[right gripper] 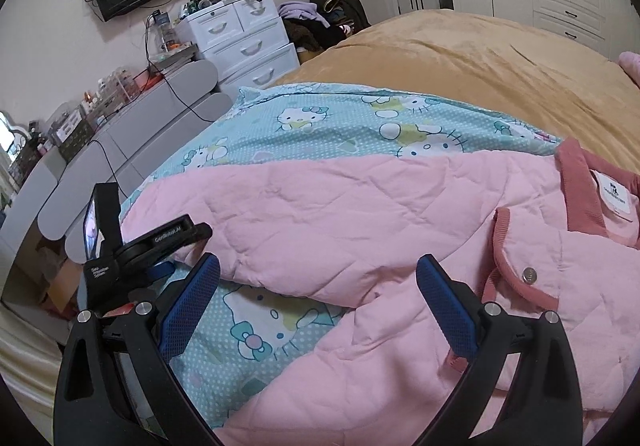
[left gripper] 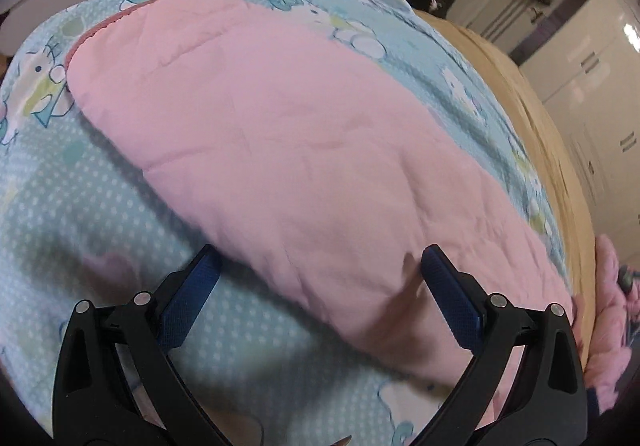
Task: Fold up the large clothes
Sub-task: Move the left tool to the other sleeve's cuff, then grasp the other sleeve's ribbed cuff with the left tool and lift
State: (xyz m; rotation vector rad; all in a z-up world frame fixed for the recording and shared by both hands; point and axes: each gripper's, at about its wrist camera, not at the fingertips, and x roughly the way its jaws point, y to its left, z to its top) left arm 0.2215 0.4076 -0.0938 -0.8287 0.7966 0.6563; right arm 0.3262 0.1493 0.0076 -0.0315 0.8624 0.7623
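Garment: a pink quilted jacket (right gripper: 360,206) is laid across the patterned blue quilt (right gripper: 320,122) on the bed (right gripper: 460,54); its collar (right gripper: 576,182) with a white label is seen at the right of the right wrist view, and a snap button (right gripper: 529,275) sits on the trimmed front edge
Sleeve: one long pink sleeve (left gripper: 280,126) is stretched out over the quilt in the left wrist view, ending in a darker cuff (left gripper: 100,28) at the far end
Left tool: the left tool (left gripper: 320,266) is held wide open, nothing between its blue pads, above the near edge of the sleeve
Right tool: the right tool (right gripper: 318,278) is likewise spread open and empty, poised over the lower body of the jacket
Step in hand: an early fold is judged to be under way, with the sleeve not yet brought in over the body
Next move: a grip on the sleeve edge is called for, then a carry across toward the body
Poor view: the left wrist picture is blurred, so whether the right pad touches the fabric cannot be told
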